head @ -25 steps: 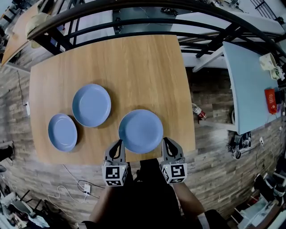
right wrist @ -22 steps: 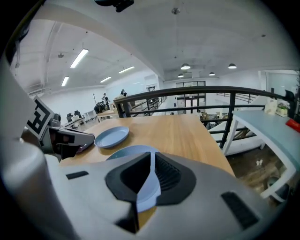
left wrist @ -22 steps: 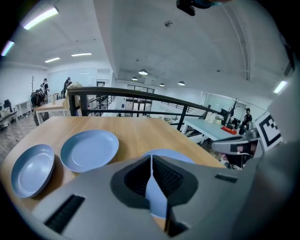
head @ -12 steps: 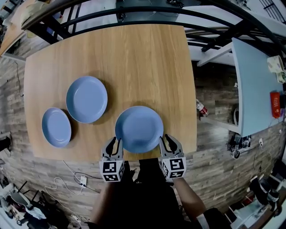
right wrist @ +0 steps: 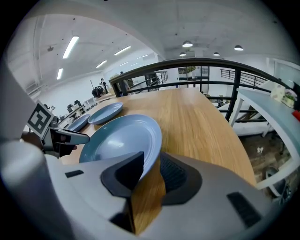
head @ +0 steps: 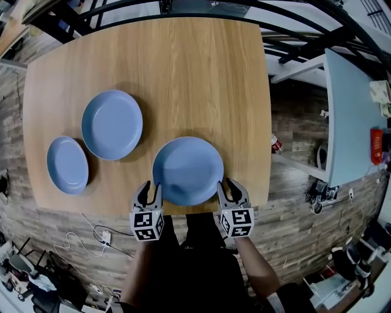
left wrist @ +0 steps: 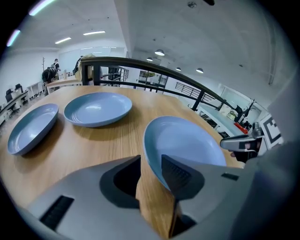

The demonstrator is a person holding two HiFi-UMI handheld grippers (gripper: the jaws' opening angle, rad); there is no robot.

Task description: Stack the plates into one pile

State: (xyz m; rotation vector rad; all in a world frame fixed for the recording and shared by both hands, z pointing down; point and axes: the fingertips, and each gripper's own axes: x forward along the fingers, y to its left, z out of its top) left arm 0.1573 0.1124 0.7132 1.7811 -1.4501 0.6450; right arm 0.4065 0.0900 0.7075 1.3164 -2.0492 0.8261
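Observation:
Three blue plates lie on the wooden table [head: 201,79]. The small one [head: 67,164] is at the left, a larger one [head: 112,125] beside it, and the nearest plate [head: 188,170] rests by the front edge. My left gripper [head: 148,188] stands at that plate's left rim and my right gripper [head: 234,186] at its right rim. Both pairs of jaws have just been opening. In the left gripper view the rim of the plate [left wrist: 185,140] runs between the parted jaws of the left gripper [left wrist: 151,166] with bare wood showing beside it. The right gripper [right wrist: 152,171] stands likewise around the plate [right wrist: 119,140].
A black railing [head: 183,9] runs behind the table's far edge. A white table [head: 351,116] with small items stands to the right across a gap. Cables [head: 91,235] lie on the floor below the near edge.
Both grippers have sunk with the near plate between them, and their jaws have parted from its rim. The other two plates lie where they were.

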